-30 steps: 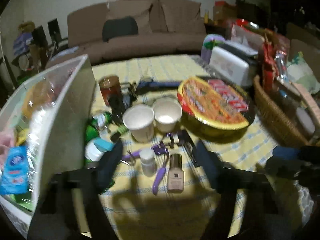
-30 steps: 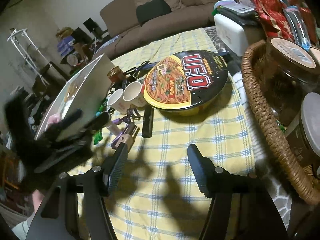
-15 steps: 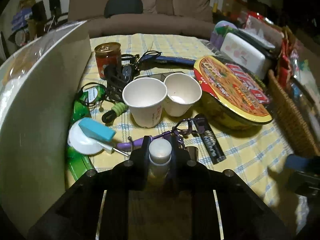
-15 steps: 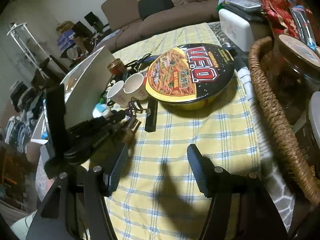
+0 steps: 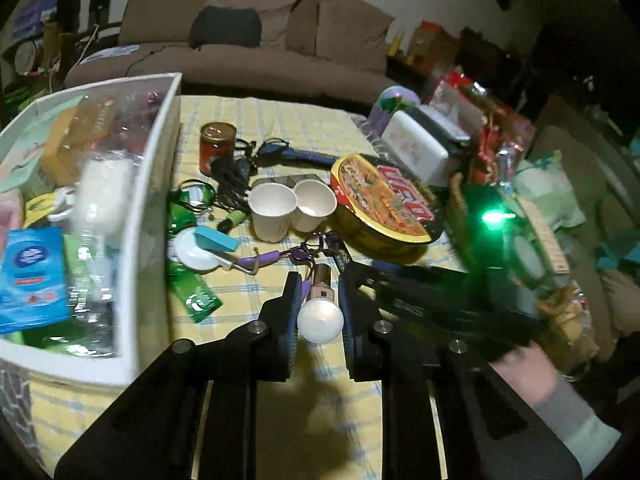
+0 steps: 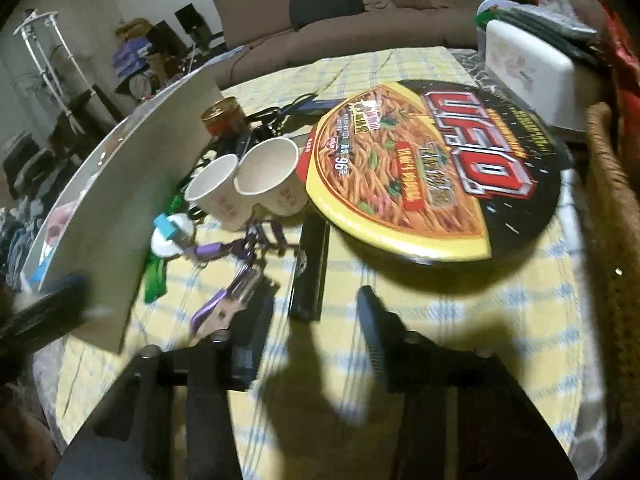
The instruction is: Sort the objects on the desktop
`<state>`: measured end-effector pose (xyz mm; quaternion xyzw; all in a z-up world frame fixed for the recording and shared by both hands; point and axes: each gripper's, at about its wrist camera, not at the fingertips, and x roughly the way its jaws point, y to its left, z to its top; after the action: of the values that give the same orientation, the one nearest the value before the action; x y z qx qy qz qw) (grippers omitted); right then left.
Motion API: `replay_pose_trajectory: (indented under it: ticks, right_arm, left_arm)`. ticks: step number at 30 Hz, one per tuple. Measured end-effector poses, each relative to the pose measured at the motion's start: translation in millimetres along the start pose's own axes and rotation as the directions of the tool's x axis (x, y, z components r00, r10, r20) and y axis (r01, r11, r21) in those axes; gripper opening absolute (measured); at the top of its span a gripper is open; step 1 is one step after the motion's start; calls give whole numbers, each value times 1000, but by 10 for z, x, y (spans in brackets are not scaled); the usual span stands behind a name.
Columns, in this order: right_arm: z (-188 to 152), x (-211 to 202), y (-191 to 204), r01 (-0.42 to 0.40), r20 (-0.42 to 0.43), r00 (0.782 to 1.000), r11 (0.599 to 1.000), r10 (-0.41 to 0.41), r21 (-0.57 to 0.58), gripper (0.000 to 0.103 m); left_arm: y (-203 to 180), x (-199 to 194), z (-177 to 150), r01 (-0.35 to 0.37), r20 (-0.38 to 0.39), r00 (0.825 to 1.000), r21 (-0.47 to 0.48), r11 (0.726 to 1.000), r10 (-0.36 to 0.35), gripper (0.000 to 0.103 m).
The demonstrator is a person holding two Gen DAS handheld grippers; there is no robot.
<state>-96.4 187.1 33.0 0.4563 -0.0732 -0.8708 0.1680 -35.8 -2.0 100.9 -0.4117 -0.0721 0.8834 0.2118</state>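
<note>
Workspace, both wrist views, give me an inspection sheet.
Surface: yellow checked tablecloth.
Job's things: small white-capped bottle in left claw; white bin part filled.
Clutter: two paper cups, noodle bowl, red can, black bar, purple tools.
Claws: left claw shut on bottle; right claw closing, nothing between.
Cables: black tangle behind cups.
Surroundings: brown sofa, wicker basket.

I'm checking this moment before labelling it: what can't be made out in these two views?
- Left wrist view: small white-capped bottle body, hidden between the left tool pads.
- Left wrist view: right tool, motion-blurred.
- Right wrist view: white bin contents, behind its wall.
- Right wrist view: wicker basket, cut by the edge.
</note>
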Motion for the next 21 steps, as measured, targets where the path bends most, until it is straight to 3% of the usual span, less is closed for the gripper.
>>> replay_pose_trajectory:
  ticks: [7, 9, 11, 18, 21]
  right_arm:
    - [45, 199, 214, 119, -10, 993, 983, -121, -137, 36]
    - [36, 224, 306, 169, -11, 985, 964, -175, -204, 16]
    - [21, 211, 343, 187, -19, 980, 956, -197, -227, 15]
    - [-64, -291, 267, 91, -51, 994, 983, -100, -162, 15]
    - [-99, -656, 315, 7, -44, 999, 992, -12, -123, 15]
  left_arm:
    - [218, -286, 87, 1, 13, 1000, -26, 1000, -1, 17]
    - [301, -352, 88, 2, 18, 1000, -44, 999, -1, 17]
    - [411, -426, 100, 9, 19, 1000, -70, 998, -7, 17]
    - [965, -820, 169, -26, 39, 999, -117, 993, 31, 17]
    - [1314, -969, 195, -65, 33, 997, -140, 988, 70, 17]
